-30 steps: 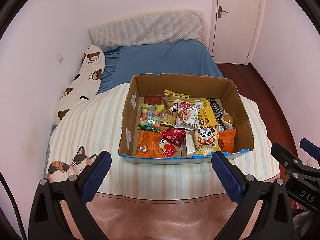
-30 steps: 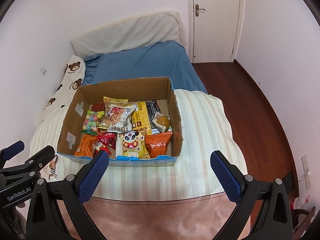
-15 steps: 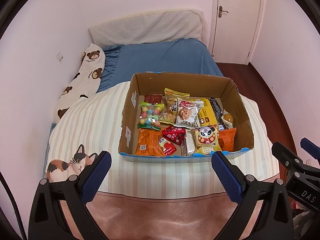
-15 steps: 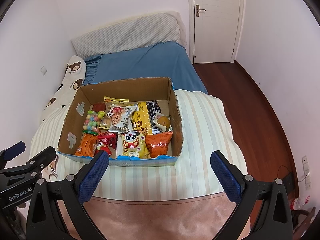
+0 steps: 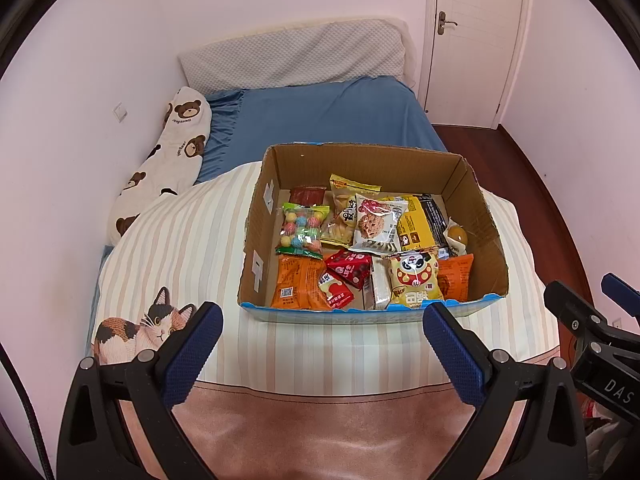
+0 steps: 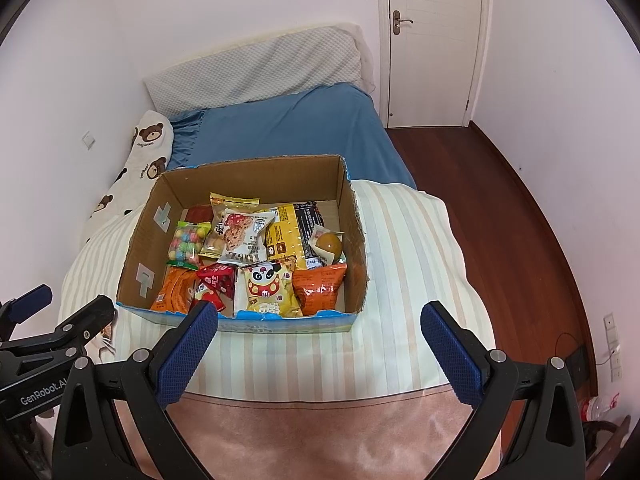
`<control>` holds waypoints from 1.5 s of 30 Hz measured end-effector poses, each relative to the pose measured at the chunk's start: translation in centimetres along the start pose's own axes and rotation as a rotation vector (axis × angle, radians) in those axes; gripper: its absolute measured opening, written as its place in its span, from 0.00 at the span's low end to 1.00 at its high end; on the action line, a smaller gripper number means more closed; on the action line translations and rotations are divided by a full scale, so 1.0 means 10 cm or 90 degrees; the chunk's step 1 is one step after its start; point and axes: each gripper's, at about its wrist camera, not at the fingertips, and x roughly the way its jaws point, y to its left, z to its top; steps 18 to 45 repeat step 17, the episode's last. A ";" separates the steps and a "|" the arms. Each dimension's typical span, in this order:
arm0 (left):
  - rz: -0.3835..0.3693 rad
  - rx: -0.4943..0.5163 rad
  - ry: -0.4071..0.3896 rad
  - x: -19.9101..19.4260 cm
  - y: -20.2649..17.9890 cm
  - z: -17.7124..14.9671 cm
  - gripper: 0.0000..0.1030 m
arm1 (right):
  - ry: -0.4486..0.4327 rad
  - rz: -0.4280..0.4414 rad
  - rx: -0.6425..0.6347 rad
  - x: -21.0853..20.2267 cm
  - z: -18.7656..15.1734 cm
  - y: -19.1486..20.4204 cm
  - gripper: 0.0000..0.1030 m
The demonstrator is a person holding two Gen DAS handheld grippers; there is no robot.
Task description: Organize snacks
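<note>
- Snacks [image 5: 372,248] lie mixed in the box [image 5: 476,200] on the bed [image 5: 192,248].
- Left tongs [image 5: 322,354] and right tongs [image 6: 319,354] are spread wide, holding nothing.
- Slippery bags could slide out if pinched weakly.

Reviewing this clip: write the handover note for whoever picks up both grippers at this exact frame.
Left gripper: open, empty, held short of the box.
Right gripper: open, empty, also short of the box.
Cardboard box sits on the striped quilt on the bed; every snack in view is inside it, including the panda bag, candy bag and cookie packet, loosely overlapping.
Done: nothing visibly sorted.
Left: pick and arrange all the snacks.
</note>
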 end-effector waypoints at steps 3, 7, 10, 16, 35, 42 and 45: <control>0.001 0.000 -0.001 0.00 0.00 0.00 1.00 | 0.000 -0.001 0.000 0.00 0.00 0.00 1.00; 0.000 0.000 0.001 0.00 0.00 0.00 1.00 | 0.001 -0.001 0.000 0.00 0.00 0.00 1.00; 0.002 0.000 0.000 0.00 0.00 -0.01 1.00 | 0.001 0.000 0.000 0.00 0.00 0.00 1.00; 0.003 0.000 0.000 -0.01 0.00 -0.02 1.00 | 0.002 0.001 -0.001 0.00 0.00 0.01 1.00; 0.002 0.000 0.000 -0.01 0.00 -0.02 1.00 | 0.001 0.000 -0.002 0.01 0.00 0.01 1.00; 0.002 0.000 0.000 -0.01 0.00 -0.02 1.00 | 0.001 0.000 -0.002 0.01 0.00 0.01 1.00; 0.002 0.000 0.000 -0.01 0.00 -0.02 1.00 | 0.001 0.000 -0.002 0.01 0.00 0.01 1.00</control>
